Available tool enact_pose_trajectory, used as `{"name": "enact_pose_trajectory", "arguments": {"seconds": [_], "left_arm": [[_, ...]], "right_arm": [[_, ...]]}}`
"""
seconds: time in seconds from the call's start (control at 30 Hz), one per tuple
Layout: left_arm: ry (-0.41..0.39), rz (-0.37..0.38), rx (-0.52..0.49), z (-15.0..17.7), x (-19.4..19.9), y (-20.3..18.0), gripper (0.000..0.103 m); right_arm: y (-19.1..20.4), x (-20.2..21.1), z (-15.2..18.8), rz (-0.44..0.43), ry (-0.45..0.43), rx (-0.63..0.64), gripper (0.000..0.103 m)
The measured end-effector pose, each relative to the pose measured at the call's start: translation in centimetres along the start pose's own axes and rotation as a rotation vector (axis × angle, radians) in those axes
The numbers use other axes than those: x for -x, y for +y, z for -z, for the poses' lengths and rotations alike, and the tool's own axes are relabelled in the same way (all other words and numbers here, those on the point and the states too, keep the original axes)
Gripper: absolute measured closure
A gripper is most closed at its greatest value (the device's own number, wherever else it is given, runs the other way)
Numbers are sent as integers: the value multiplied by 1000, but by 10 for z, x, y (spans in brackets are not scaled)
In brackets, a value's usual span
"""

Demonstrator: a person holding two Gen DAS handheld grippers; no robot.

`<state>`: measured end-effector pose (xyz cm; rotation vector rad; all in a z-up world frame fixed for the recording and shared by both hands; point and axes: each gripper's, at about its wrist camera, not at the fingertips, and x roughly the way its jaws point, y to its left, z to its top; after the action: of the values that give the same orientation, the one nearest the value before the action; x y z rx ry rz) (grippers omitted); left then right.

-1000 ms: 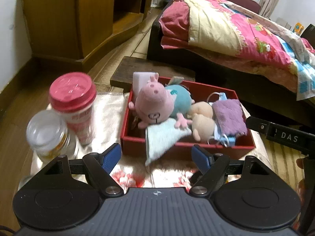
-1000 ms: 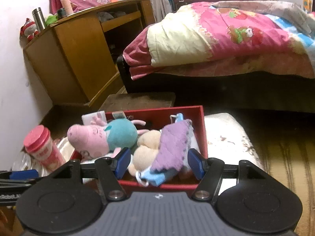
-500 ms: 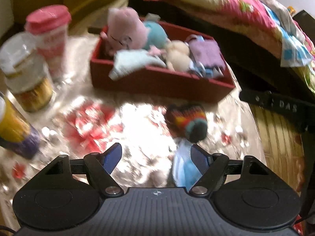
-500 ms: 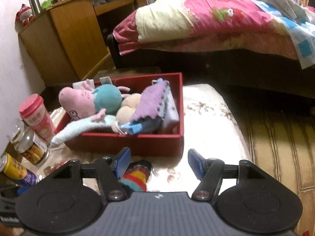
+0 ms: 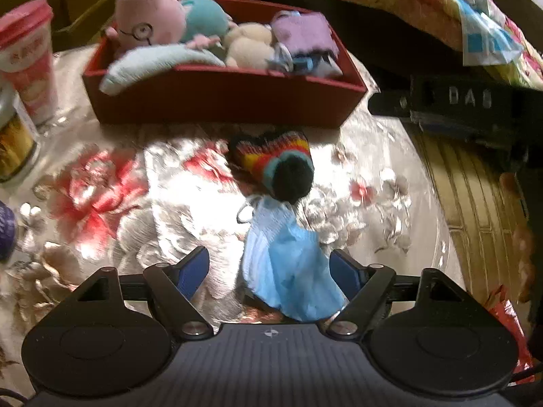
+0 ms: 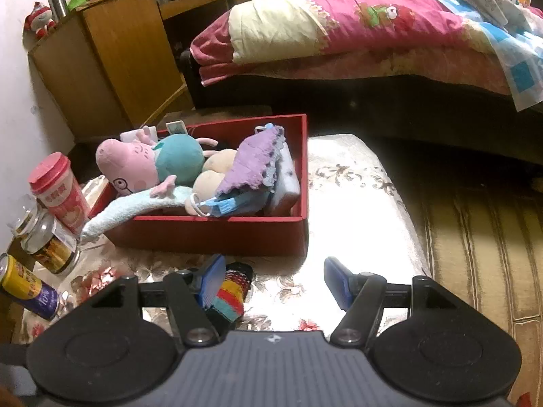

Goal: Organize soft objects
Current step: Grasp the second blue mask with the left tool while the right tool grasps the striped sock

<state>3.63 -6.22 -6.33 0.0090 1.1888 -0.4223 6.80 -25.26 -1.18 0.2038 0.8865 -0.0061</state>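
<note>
Blue mask (image 5: 288, 264) lengthwise between wide-open left tongs (image 5: 271, 268), seemingly ungripped; right tongs (image 6: 275, 283) spread, empty.

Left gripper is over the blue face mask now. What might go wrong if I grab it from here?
The blue face mask sits toward the right finger of the open left gripper, so an off-centre pinch may slip. Its top edge touches the striped knit sock, which could drag along. The red box is already heaped, with a light blue cloth hanging over its rim, so an added mask might slide out.
</note>
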Motion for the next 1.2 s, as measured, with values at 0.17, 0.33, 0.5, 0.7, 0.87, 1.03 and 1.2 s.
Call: {"name": "enact_pose_trajectory", "arguments": {"seconds": [0.17, 0.33, 0.5, 0.7, 0.87, 1.03, 1.2], "left_arm": [[17, -21, -41, 2, -14, -13, 27], [45, -53, -72, 7, -25, -19, 40], [63, -61, -100, 11, -31, -24, 46], [58, -48, -137, 12, -32, -33, 68], [75, -44, -147, 15, -31, -34, 86], [112, -21, -60, 20, -20, -13, 95], [86, -43, -1, 11, -3, 9, 96]], "right_arm": [[-3, -3, 1, 0, 7, 8, 62], [-7, -6, 1, 4, 13, 2, 62], [-7, -8, 1, 2, 16, 1, 62], [-4, -10, 1, -7, 19, 9, 62], [-2, -13, 2, -17, 32, 19, 62], [11, -19, 2, -53, 55, 34, 62], [34, -39, 8, -68, 113, 66, 65]]}}
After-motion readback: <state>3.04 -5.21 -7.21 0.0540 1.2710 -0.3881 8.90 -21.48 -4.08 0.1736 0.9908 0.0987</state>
